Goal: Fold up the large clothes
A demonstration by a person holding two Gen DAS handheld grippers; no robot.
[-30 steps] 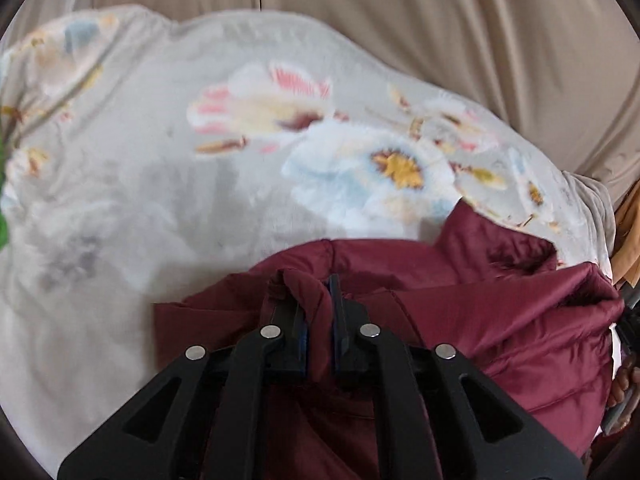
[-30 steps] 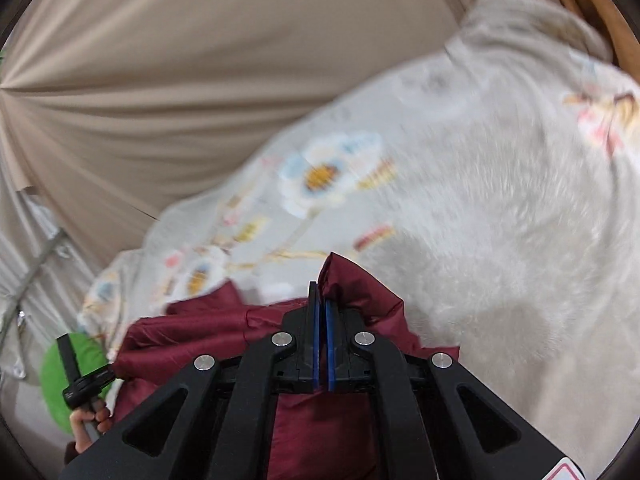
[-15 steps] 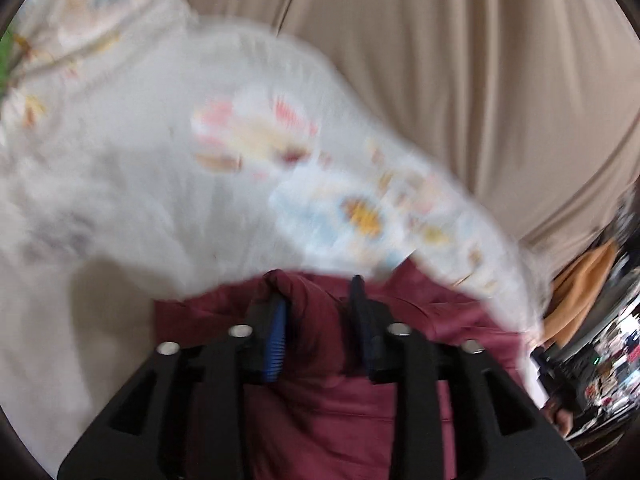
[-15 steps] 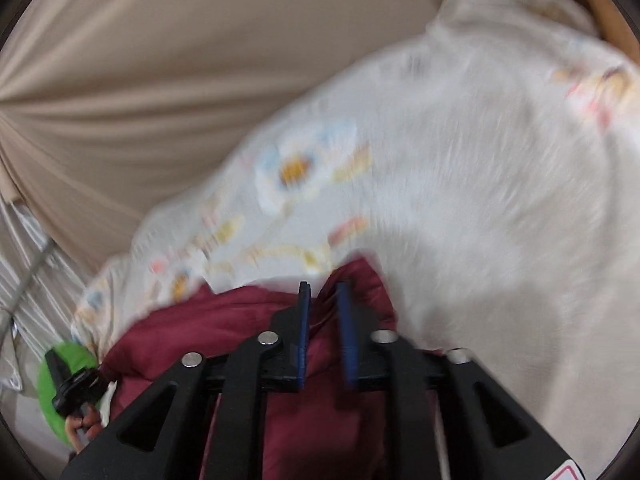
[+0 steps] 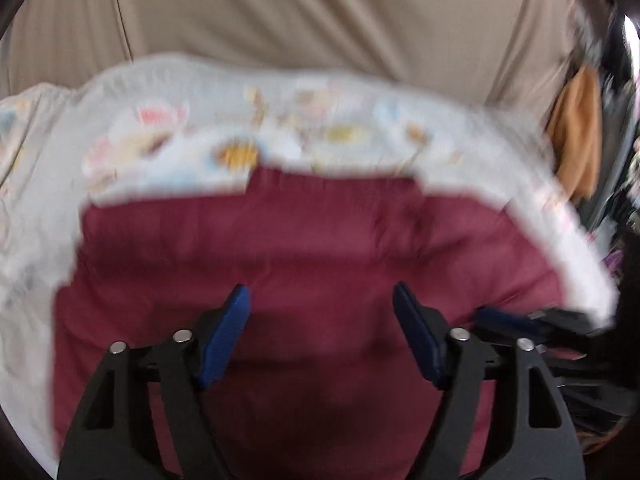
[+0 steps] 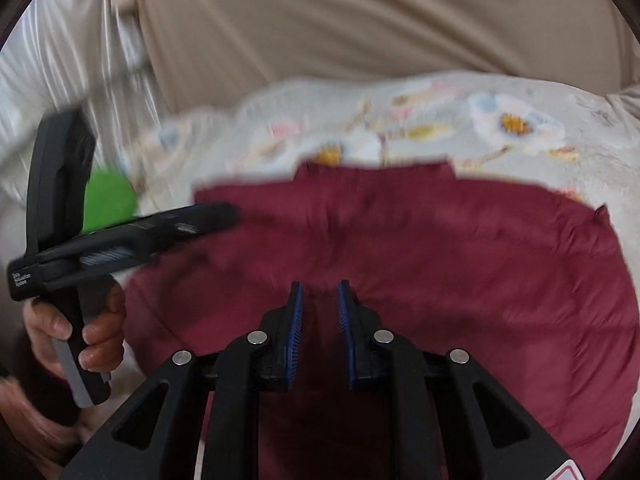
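1. I am holding the left gripper (image 5: pixel 321 312) above the maroon jacket (image 5: pixel 304 264); its jaws have just been opening and stand wide apart, nothing between them, so that the cloth lies free.
2. The jacket is lying spread on the floral blanket (image 5: pixel 120 136), collar away from me.
3. I am holding the right gripper (image 6: pixel 319 312) over the jacket's middle, jaws having just been closing, a narrow gap left, gripping nothing.
4. A beige curtain (image 6: pixel 360 20) is hanging behind; nothing is obstructing.
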